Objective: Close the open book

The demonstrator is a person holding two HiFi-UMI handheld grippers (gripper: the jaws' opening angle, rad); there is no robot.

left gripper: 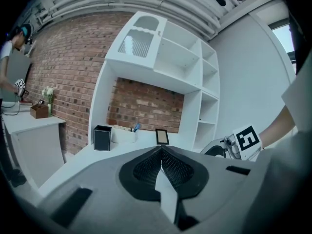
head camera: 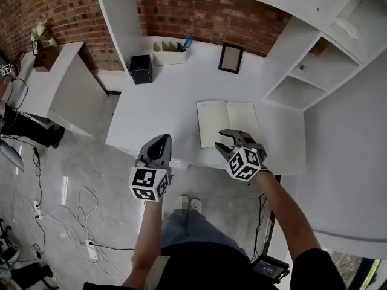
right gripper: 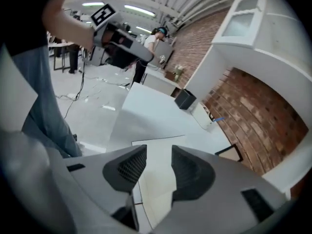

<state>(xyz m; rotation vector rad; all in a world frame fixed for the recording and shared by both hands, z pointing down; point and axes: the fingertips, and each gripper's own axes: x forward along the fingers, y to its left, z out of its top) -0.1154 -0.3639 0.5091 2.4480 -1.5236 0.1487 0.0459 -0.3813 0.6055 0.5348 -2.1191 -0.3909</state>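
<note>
Right claw [head camera: 225, 142], parted and empty, poised over open book's [head camera: 233, 116] near edge to flip a cover; left claw [head camera: 162, 139] closed, idle.

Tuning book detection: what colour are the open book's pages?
Pale cream, plain; the open book shows best in the head view.

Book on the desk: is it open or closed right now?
Open: the book lies flat with both pages spread either side of the centre fold; the right claw, jaws apart, holds nothing.
</note>
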